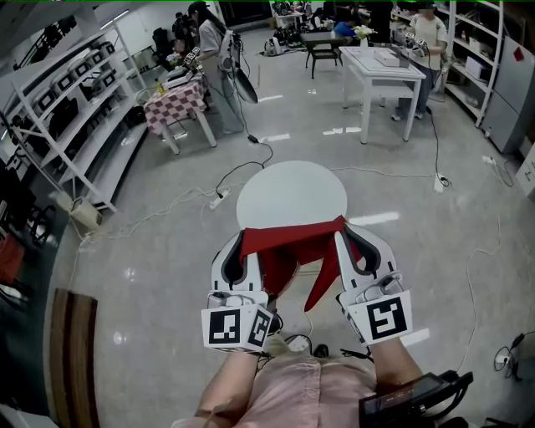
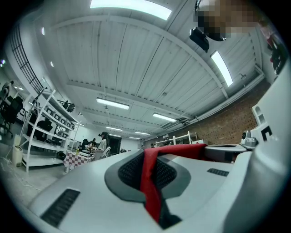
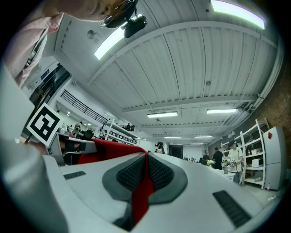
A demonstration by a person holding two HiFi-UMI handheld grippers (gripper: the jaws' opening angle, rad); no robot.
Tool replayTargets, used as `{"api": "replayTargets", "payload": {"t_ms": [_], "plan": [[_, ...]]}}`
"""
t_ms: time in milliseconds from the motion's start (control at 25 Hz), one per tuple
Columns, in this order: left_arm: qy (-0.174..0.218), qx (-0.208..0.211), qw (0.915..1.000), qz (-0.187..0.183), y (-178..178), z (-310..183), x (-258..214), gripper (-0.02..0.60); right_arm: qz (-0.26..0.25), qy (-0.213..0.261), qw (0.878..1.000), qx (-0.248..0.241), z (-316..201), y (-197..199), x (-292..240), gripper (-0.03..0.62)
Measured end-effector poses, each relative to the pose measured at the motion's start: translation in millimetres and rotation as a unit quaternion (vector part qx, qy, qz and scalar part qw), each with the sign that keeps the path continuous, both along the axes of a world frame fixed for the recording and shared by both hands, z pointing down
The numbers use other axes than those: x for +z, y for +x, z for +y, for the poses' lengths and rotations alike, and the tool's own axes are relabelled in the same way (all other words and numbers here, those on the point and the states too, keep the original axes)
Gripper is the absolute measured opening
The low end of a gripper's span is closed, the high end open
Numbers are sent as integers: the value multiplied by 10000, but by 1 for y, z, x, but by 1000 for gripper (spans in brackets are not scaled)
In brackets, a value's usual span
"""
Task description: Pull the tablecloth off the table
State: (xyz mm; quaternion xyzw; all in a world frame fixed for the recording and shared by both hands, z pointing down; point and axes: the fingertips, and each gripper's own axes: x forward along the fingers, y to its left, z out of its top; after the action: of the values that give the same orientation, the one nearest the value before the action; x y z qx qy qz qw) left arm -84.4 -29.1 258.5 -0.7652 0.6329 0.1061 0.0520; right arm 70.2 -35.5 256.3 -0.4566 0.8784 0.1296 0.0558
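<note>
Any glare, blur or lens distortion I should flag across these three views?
Head view: sharp, edges bowed, bright glare patches on the glossy floor. Left gripper view: heavy fisheye with black corners, ceiling light blown out, the red tablecloth soft close to the lens. Right gripper view: same fisheye and black corners, a ceiling light washed out, the red tablecloth similarly soft.

Bright, even indoor light from long ceiling strip lights [image 2: 132,7], overhead in both gripper views. Head view: sharp, w/ glossy grey floor [image 1: 167,251] showing white glare patches just right of the round table [image 1: 292,196] & farther off; shadows faint, soft. Gripper views: strong fisheye bend, dark vignette at corners. Close-up jaws look soft, out of focus; far shelves [image 2: 45,132] crisper.
</note>
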Motion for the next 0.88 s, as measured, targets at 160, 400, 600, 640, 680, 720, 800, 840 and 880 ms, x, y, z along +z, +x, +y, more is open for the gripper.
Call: {"api": "replayTargets", "payload": {"t_ms": [160,400,600,640,680,720,800,840,880], "plan": [[50,12,10000,21,1,7,-7,40,-25,43,10000,-3,7,1,-6,28],[105,54,9999,36,5,16,-18,40,-73,112,9999,4,16,5,-16,29],[143,80,9999,50,8,21,-18,40,-86,152,9998,13,22,9,-17,29],[141,82,9999,56,8,21,-18,40,-81,154,9998,16,23,9,-16,28],[139,85,9998,64,7,22,-18,40,-76,160,9998,16,24,8,-17,29],[137,90,9998,71,7,22,-18,40,-75,168,9998,14,24,7,-17,28],[128,95,9998,81,5,21,-19,40,-74,168,9998,3,24,6,-19,29],[120,92,9998,89,5,21,-19,40,-72,159,9998,-5,24,5,-20,28],[113,86,9998,101,4,20,-19,40,-68,146,9999,-13,23,5,-20,29]]}}
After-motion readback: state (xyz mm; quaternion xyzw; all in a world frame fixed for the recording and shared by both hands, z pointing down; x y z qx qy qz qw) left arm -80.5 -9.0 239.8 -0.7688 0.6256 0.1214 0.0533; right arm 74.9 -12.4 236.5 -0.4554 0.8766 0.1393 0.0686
